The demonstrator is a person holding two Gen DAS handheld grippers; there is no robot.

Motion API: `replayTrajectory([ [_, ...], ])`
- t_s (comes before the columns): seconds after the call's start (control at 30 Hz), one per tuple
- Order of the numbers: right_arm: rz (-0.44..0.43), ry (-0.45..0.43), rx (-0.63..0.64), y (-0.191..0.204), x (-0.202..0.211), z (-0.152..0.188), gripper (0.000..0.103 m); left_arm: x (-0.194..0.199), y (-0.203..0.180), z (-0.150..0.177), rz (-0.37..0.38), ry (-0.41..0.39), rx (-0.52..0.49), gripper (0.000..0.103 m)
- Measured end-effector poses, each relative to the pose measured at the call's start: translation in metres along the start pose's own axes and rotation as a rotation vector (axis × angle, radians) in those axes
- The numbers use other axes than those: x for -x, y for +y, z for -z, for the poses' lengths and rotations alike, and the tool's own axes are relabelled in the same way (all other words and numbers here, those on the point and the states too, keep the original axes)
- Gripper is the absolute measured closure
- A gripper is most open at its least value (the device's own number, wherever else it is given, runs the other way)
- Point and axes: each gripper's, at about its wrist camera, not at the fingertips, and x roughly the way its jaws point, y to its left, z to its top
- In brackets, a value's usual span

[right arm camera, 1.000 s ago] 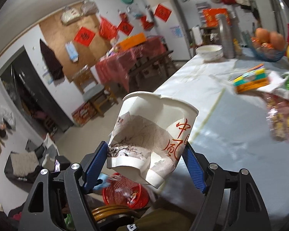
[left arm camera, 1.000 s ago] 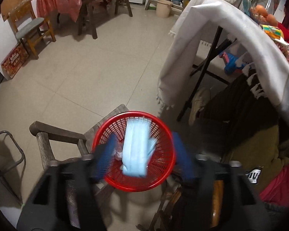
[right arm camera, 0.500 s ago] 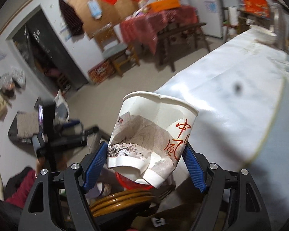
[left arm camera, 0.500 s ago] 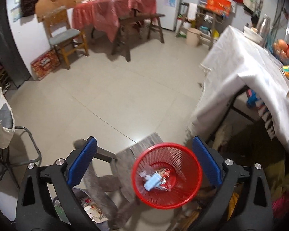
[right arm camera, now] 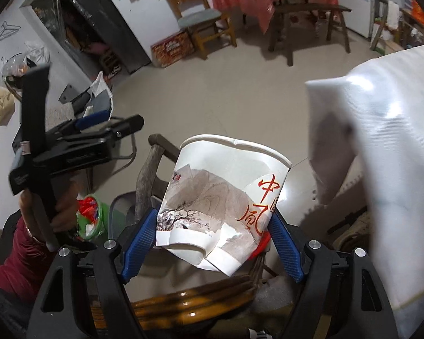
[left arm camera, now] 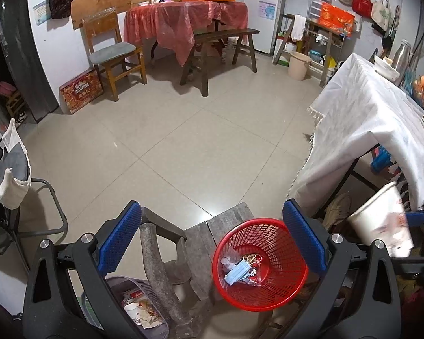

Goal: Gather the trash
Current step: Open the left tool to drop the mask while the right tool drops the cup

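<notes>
A red mesh basket [left arm camera: 296, 279] stands on a worn wooden chair seat [left arm camera: 229, 220]. A blue face mask [left arm camera: 237, 271] and small scraps lie inside it. My left gripper [left arm camera: 212, 226] hangs open above the basket with nothing between its blue pads. A crumpled white paper cup [right arm camera: 223, 197] with red characters sits between the pads of my right gripper [right arm camera: 213, 220], which is shut on it. The cup [left arm camera: 381, 226] also shows right of the basket in the left wrist view. Only a red sliver of the basket [right arm camera: 264, 238] shows behind the cup. A hand holds the left gripper [right arm camera: 113, 121] at the left.
A table with a white cloth [left arm camera: 361, 118] stands close on the right, its hanging edge near the basket. A grey mesh bin [left arm camera: 144, 305] with rubbish sits at the lower left beside the chair's arm [left arm camera: 152, 254]. A green bag [right arm camera: 92, 212] lies near the person's hand.
The left gripper let go of the blue mask, which now lies in the red basket, then opened wide and rose. The right gripper swung the cup from the table down toward the basket.
</notes>
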Motion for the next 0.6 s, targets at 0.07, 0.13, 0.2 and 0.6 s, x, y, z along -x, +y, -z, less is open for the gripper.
replayTrajectory([
  [0.07,-0.021,0.023,-0.009,-0.001,-0.006,-0.003,0.015,0.001,0.001,0.0,-0.002,-0.003,0.004,0.007],
  [0.13,-0.044,0.021,-0.021,-0.002,-0.005,-0.002,0.015,0.002,0.002,0.0,-0.005,-0.007,0.002,0.007],
  [0.2,-0.038,0.002,-0.017,-0.002,0.001,0.002,0.015,0.002,0.001,0.001,-0.007,-0.013,-0.003,0.007],
  [0.6,-0.008,-0.104,-0.058,-0.036,0.042,0.008,0.015,0.016,-0.021,-0.003,0.018,-0.044,-0.048,0.007],
])
